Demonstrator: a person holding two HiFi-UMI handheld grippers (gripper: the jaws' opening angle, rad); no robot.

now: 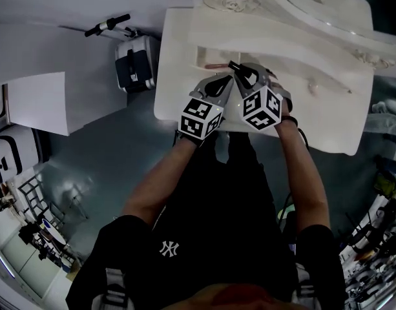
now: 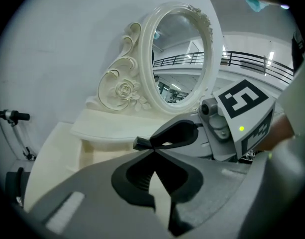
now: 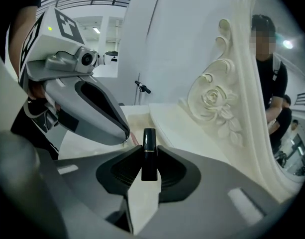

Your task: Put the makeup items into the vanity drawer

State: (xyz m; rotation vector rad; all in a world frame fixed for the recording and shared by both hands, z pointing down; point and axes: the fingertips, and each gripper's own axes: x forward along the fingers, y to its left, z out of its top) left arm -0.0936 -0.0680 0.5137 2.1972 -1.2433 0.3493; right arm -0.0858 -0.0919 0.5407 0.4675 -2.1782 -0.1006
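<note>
Right gripper [image 3: 146, 158] clamps the black lipstick [image 3: 149, 139] upright above the open vanity drawer [image 1: 289, 68], likely for drop-in. Left gripper [image 2: 154, 151] is closed, empty, parked alongside.

The white vanity [image 1: 175, 76] filled the top of the view, with its oval mirror [image 1: 314, 8] along its far side. Over the vanity's near edge, the left gripper [image 1: 222, 82] and right gripper [image 1: 244, 75] hung close together, both pointing toward the vanity's open drawer [image 1: 207, 55]. A black tube [image 1: 234, 65] stuck out from the right gripper's tip, above the drawer. A pinkish item [image 1: 217, 65] lay inside the drawer, and a second pink item [image 1: 312, 88] lay on the vanity's top toward its right end. A black-and-white case [image 1: 134, 62] stood on the floor just beside the vanity's left end.
</note>
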